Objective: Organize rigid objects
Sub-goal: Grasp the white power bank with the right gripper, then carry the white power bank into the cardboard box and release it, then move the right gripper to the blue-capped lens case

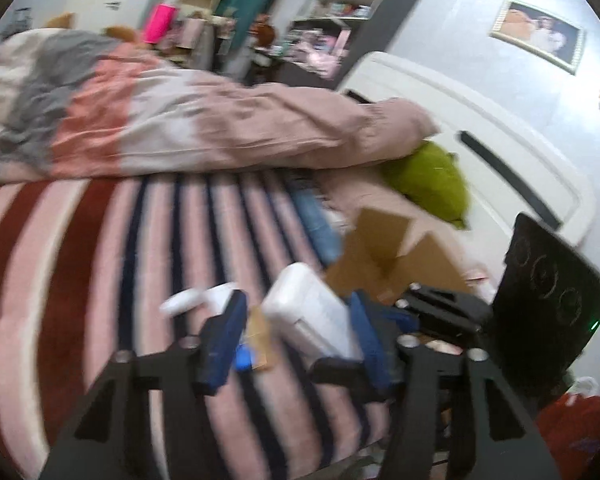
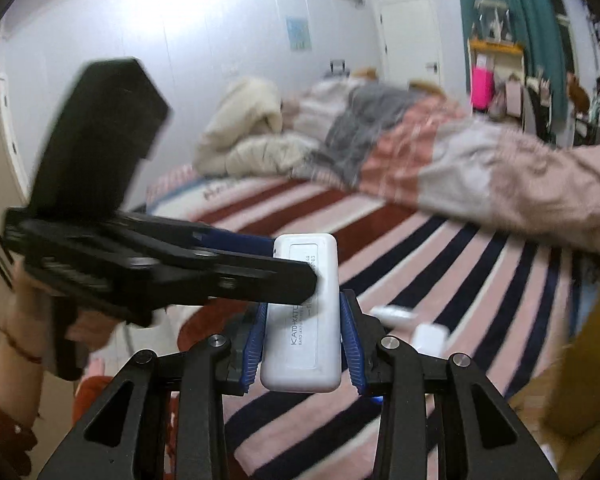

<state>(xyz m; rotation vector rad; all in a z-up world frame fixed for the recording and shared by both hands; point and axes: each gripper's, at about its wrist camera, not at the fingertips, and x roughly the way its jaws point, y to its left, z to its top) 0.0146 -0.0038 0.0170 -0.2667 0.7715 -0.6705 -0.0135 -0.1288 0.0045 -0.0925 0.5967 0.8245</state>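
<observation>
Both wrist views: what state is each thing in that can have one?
White rectangular plastic case: lifted off the bed, gripped from both sides.
Right gripper: fingers shut on the case.
Left gripper: fingers closed on the case's far end.
Brown cardboard box: flaps open.

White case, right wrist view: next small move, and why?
Probably carry it toward the open cardboard box. The right hand-held gripper is shut on the white case, lifted off the striped bedspread; the left hand-held gripper straddles its far end, pad contact unclear through blur.
</observation>
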